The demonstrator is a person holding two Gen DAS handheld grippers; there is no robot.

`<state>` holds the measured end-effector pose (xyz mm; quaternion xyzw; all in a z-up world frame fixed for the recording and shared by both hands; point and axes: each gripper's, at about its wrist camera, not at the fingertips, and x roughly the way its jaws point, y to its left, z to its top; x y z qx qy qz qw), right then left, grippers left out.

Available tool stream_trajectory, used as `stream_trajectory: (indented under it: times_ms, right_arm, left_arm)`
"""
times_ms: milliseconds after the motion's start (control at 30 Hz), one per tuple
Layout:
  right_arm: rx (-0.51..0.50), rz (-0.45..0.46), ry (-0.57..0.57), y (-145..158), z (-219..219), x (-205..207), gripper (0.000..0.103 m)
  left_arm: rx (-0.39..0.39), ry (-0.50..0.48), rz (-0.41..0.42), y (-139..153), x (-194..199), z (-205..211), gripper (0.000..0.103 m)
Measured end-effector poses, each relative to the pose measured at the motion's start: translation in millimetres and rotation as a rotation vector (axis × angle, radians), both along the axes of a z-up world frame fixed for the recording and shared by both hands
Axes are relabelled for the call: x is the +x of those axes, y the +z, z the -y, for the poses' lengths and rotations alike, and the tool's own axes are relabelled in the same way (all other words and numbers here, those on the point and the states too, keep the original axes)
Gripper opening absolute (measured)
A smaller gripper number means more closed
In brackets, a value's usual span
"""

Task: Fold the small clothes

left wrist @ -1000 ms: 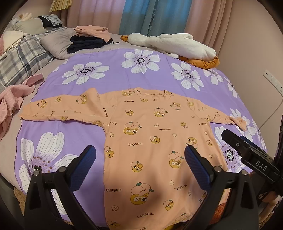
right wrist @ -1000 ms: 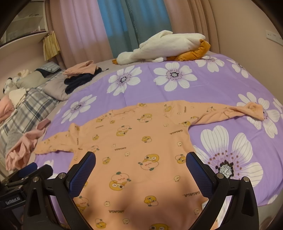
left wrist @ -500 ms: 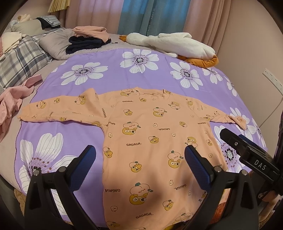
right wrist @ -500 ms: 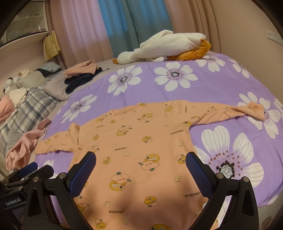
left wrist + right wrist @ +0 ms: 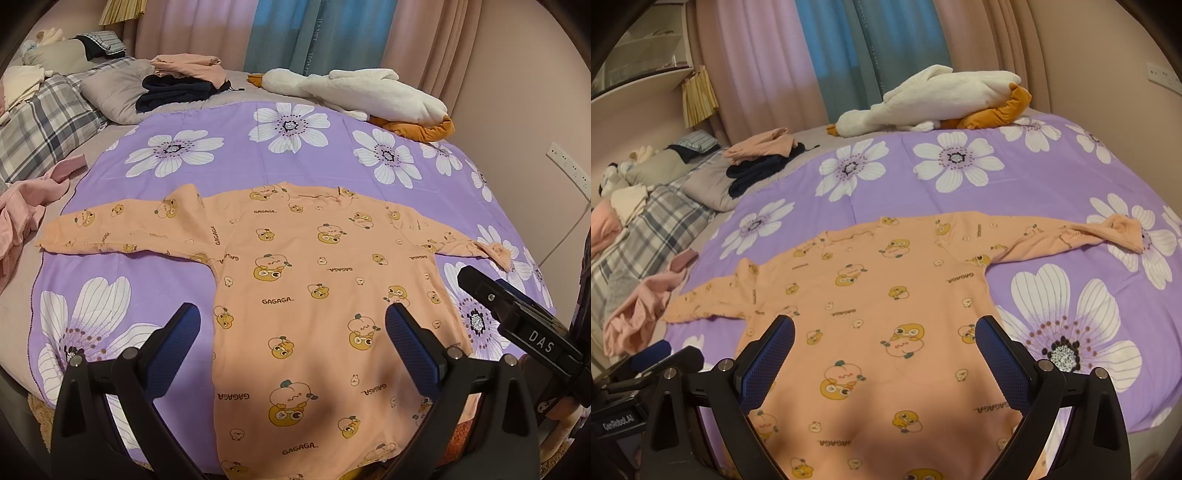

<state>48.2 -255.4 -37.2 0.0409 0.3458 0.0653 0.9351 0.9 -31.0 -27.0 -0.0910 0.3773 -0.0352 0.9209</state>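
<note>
Flat, soft peach printed shirt [image 5: 317, 295] on floral purple sheet [image 5: 229, 155], seemingly cotton.

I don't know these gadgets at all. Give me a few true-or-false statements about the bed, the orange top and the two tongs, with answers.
1. The orange top lies spread flat with both sleeves out. True.
2. The left tongs are clamped on the hem. False: they are open and hold nothing.
3. The right tongs are open. True.
4. The purple sheet has a striped print. False: it has white flowers.
5. The plush goose lies on the top. False: it lies apart, at the far edge of the bed.
</note>
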Motion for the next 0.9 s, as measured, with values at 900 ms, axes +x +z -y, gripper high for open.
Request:
stream_trajectory:
  times_ms: [900]
  right_arm:
    - [0.097, 0.123, 0.037, 60, 72, 45, 0.085]
  left_arm:
    - [-0.010, 0.032, -0.051, -11, 32, 1, 0.092]
